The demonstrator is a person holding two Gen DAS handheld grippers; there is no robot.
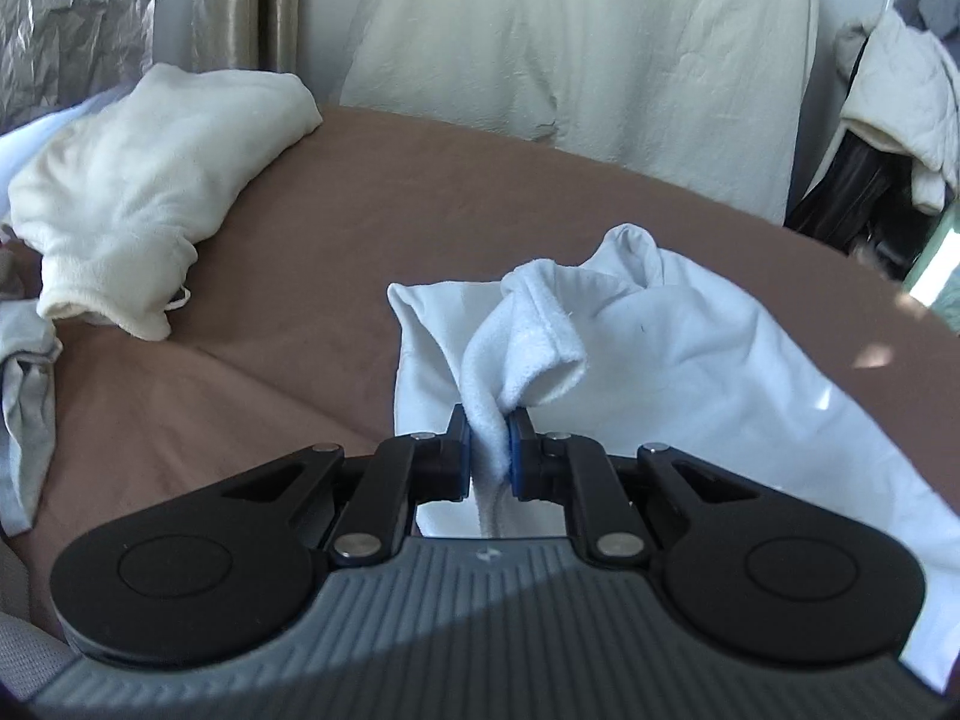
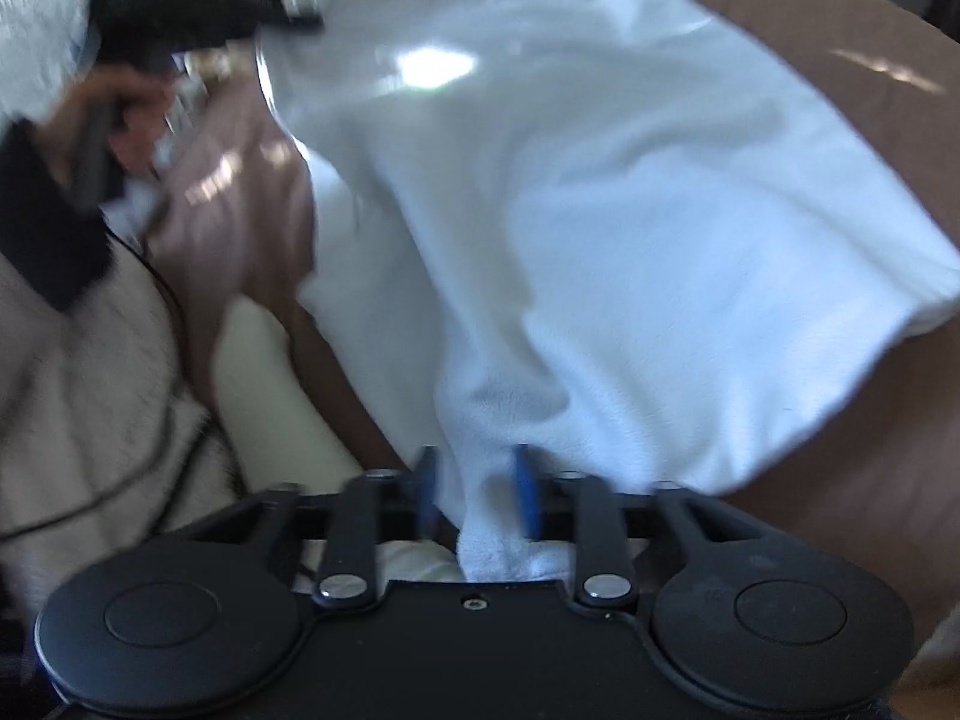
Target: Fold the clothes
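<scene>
A white fleece garment lies spread on the brown cover. My left gripper is shut on a bunched fold of it, and the cloth rises in a twisted roll just beyond the blue pads. In the blurred right wrist view the same white garment stretches away across the brown cover. A strip of it hangs between the fingers of my right gripper, which stand apart with a gap on the left side. The left gripper and the hand holding it show at the upper left there.
A cream garment lies crumpled at the far left, with a grey one at the left edge. Pale cloth hangs behind the surface, and a heap of clothes sits at the right. A cream sleeve with a thin cable is at lower left.
</scene>
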